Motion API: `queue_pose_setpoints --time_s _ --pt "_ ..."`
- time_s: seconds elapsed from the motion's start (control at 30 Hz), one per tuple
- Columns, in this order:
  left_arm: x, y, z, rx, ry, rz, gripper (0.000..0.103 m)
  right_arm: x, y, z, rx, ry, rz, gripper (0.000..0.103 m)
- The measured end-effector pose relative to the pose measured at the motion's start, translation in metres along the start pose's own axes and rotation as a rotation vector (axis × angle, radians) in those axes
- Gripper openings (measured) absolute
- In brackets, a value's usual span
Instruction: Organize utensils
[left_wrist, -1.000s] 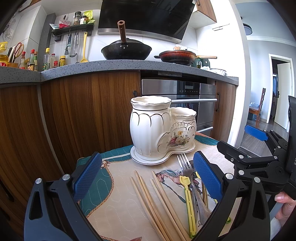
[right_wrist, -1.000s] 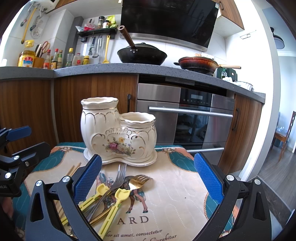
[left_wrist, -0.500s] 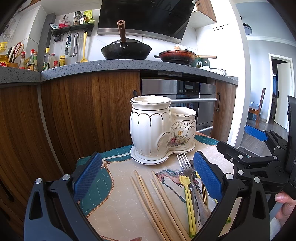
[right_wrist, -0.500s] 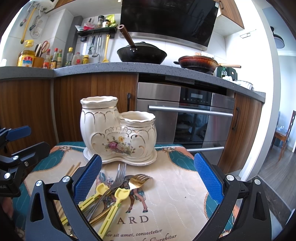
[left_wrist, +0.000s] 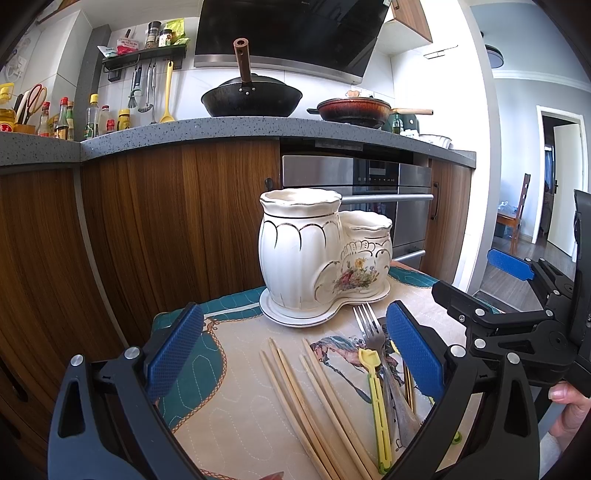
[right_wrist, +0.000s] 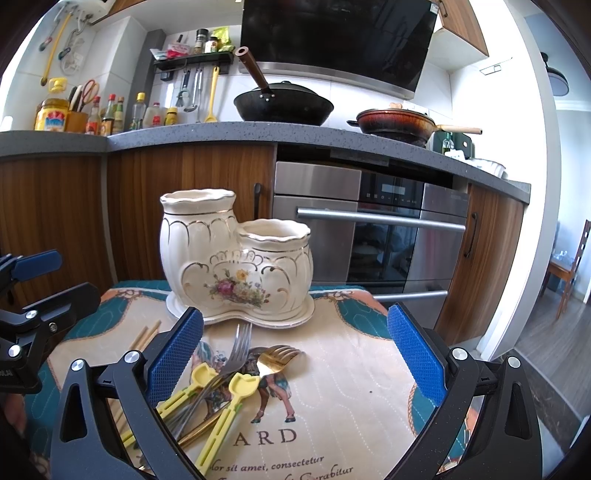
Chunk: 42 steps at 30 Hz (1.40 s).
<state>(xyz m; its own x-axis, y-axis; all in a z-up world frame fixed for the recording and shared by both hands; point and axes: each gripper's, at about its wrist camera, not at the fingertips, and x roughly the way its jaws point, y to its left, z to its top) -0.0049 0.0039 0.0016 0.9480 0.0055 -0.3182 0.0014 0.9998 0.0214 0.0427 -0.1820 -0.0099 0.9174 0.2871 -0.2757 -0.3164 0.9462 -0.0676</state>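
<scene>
A cream ceramic utensil holder (left_wrist: 317, 254) (right_wrist: 236, 258) with two compartments, one tall and one short, stands at the far end of a patterned cloth; both compartments look empty. Several wooden chopsticks (left_wrist: 314, 398) lie in front of it. Beside them lies a heap of a silver fork (right_wrist: 236, 350), a gold fork (right_wrist: 275, 360) and yellow plastic utensils (right_wrist: 221, 410) (left_wrist: 376, 398). My left gripper (left_wrist: 293, 350) hovers open above the chopsticks. My right gripper (right_wrist: 293, 354) hovers open above the forks. Neither holds anything.
The cloth (right_wrist: 332, 406) covers a small table in front of wooden kitchen cabinets (left_wrist: 147, 229) and a steel oven (right_wrist: 388, 236). A wok (left_wrist: 251, 98) and a pan (left_wrist: 354, 110) sit on the counter. A hand (left_wrist: 569, 402) grips the right tool.
</scene>
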Motion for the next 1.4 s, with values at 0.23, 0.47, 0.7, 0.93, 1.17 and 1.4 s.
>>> queue_pose_setpoints --time_s 0.23,0.47,0.7,0.93,1.17,1.4 --pt "-0.006 0.002 -0.002 0.000 -0.001 0.000 0.098 0.000 0.000 0.000 0.001 0.000 0.000 0.099" --pt "0.001 0.000 0.001 -0.001 0.001 0.000 0.098 0.001 0.000 0.000 0.001 0.002 0.000 0.099" --pt "0.001 0.000 0.001 0.000 0.001 0.001 0.098 0.000 -0.001 0.000 0.002 0.003 0.000 0.099" --pt "0.001 0.000 0.001 -0.001 0.001 0.001 0.098 0.008 -0.005 -0.005 0.008 0.001 0.000 0.099" --pt "0.004 0.008 -0.002 -0.039 -0.012 -0.025 0.098 0.002 -0.015 0.001 0.051 0.018 0.027 0.099" --pt "0.025 0.023 -0.004 -0.101 0.115 -0.034 0.098 -0.003 -0.021 0.001 0.028 0.089 -0.011 0.099"
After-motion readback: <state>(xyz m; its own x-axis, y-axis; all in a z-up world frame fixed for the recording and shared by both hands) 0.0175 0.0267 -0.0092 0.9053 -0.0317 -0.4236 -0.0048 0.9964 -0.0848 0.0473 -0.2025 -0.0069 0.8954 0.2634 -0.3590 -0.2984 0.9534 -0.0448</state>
